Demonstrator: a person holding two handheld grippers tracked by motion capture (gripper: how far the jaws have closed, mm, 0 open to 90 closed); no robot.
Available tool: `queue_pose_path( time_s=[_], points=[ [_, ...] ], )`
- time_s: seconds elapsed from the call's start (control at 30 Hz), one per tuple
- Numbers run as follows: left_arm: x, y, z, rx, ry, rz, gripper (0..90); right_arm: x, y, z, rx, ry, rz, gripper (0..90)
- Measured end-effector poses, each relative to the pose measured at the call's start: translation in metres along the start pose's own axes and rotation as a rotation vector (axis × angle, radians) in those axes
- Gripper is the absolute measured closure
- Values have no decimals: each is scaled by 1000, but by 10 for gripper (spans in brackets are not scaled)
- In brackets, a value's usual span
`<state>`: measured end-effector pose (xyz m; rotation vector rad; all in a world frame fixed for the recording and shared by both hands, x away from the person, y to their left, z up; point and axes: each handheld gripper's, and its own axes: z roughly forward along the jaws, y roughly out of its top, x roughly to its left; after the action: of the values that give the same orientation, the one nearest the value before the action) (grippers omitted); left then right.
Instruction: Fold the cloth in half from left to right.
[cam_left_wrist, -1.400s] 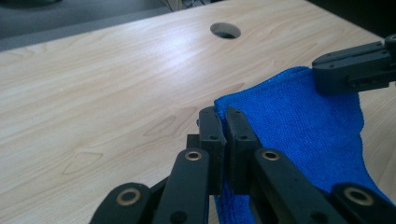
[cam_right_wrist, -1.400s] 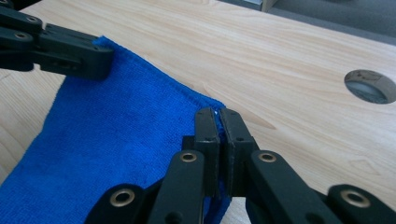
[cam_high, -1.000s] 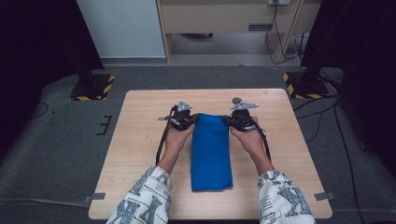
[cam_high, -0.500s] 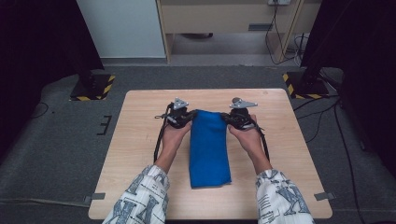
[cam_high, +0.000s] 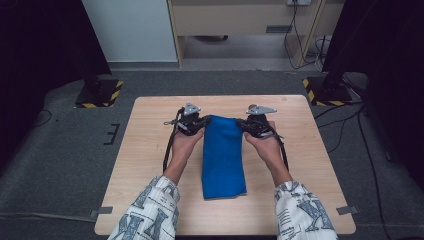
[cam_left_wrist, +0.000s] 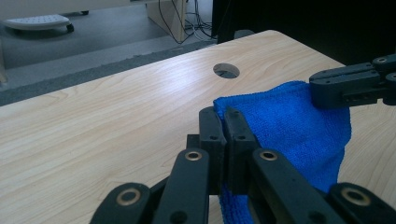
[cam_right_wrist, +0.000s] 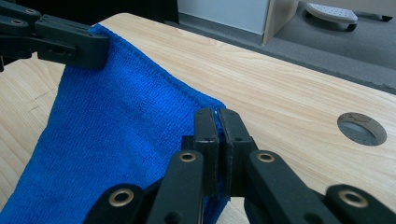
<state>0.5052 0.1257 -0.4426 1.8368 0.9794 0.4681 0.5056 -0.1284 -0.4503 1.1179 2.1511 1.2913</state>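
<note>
Left gripper (cam_left_wrist: 223, 116): jaws closed tight on one far corner of the cloth (cam_high: 223, 155). Right gripper (cam_right_wrist: 216, 116): jaws likewise clamped on the other far corner. One blue cloth, folded into a long strip, lies along the middle of the table (cam_high: 150, 150), its far edge raised between the two grippers. Two hands hold the grippers, one either side of the cloth. One round hole (cam_right_wrist: 362, 128) sits in the tabletop.
</note>
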Motion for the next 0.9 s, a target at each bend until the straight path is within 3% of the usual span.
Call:
queue_pose_path(
  time_s=[0.67, 0.9],
  points=[
    [1, -2, -1, -1, -17, -8, 871, 2, 4, -2, -1, -11, -20, 869],
    [1, -7, -4, 6, -22, -11, 872, 5, 2, -2, 16, -10, -54, 869]
  ],
)
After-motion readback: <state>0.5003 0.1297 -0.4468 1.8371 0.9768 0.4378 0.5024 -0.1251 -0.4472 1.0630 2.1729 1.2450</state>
